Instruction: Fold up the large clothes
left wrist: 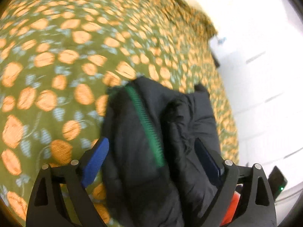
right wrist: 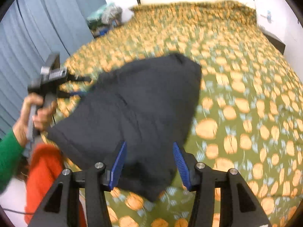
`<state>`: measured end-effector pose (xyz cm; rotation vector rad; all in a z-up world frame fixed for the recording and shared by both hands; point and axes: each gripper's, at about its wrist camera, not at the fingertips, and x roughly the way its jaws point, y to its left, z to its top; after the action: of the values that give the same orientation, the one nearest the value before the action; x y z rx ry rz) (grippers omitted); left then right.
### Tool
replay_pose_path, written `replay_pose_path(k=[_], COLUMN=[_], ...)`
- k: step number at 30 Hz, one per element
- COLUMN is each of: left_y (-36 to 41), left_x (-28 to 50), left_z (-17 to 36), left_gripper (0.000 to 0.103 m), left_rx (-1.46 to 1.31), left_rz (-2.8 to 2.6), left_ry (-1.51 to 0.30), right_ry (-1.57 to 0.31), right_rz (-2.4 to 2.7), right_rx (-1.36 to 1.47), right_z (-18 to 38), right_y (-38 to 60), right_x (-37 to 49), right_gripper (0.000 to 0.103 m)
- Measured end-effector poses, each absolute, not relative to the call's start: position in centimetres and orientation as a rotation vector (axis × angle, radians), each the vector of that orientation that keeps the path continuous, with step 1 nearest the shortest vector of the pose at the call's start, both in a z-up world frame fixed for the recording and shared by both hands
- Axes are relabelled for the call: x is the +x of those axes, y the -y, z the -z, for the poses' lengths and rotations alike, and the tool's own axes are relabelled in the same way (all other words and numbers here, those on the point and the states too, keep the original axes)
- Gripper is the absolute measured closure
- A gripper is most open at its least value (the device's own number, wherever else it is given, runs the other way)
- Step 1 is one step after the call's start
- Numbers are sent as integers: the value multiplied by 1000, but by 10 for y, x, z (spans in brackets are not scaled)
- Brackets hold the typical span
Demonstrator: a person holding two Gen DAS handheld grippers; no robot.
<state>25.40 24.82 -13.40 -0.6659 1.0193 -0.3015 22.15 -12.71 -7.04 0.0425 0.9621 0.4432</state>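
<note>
Black padded jacket (right wrist: 132, 104), centre frame on floral bed (right wrist: 246, 94): bundled, unfinished. Left gripper (left wrist: 151, 162) spread wide around it; right gripper (right wrist: 149, 162) apart, fabric loose between.

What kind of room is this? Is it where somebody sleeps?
Most likely a bedroom. A big bed with a green and orange flowered bedspread fills the view, grey-blue curtains hang beside it, and a black jacket lies on the bed for folding.
</note>
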Motion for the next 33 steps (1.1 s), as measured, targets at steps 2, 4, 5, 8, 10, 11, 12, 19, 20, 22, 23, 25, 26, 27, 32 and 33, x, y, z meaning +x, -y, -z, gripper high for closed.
replay_pose_path(k=[2,4,5,8,10,11,12,19,20,22,23,25,26,27,32,33], left_y=[-269,-280,-284,-282,-274,-270,-267,-258,-256,-247,-241,-225,-218,-204,-157,-154], left_x=[242,234,230,225,229,233,238,255,258,263,266,273,276,282,307,311], left_z=[146,163,172,190,199,204,209,229,230,228,224,212,207,200,191,195], left_gripper=[10,10,10,10,8,7,7,3,3,3,3,3,3,3,3,3], left_rx=[-756,-836,-879,-975,-990,-993,-997,-1120,-1120,-1109,-1083,-990,-951,-881,-611,-589], left_rz=[294,294,298,351,382,402,414,546,561,594,609,625,624,624,556,538], left_ry=[-1009,-1014,-1014,-1005,-1007,-1017,-1031,-1032,-1032,-1042,-1047,-1064,-1074,-1097,-1212,-1238], right_ry=[-939,-938,-929,-912,-904,-925,-948,-1011,-1014,-1022,-1027,-1039,-1043,-1044,-1031,-1030], right_rz=[-473,-516,-539,-595,-611,-600,-590,-571,-570,-567,-564,-552,-546,-540,-516,-515], right_rx=[52,58,60,47,15,-20,-35,-20,-26,-48,-61,-79,-85,-92,-121,-117], right_z=[64,65,65,70,75,82,89,116,117,120,121,125,126,126,130,131], right_y=[119,104,96,72,57,49,45,43,42,39,36,31,30,28,25,26], right_x=[229,237,240,249,257,264,266,274,273,276,277,279,279,279,277,276], right_gripper=[51,51,51,51,51,51,51,51,51,51,51,51,51,51,50,50])
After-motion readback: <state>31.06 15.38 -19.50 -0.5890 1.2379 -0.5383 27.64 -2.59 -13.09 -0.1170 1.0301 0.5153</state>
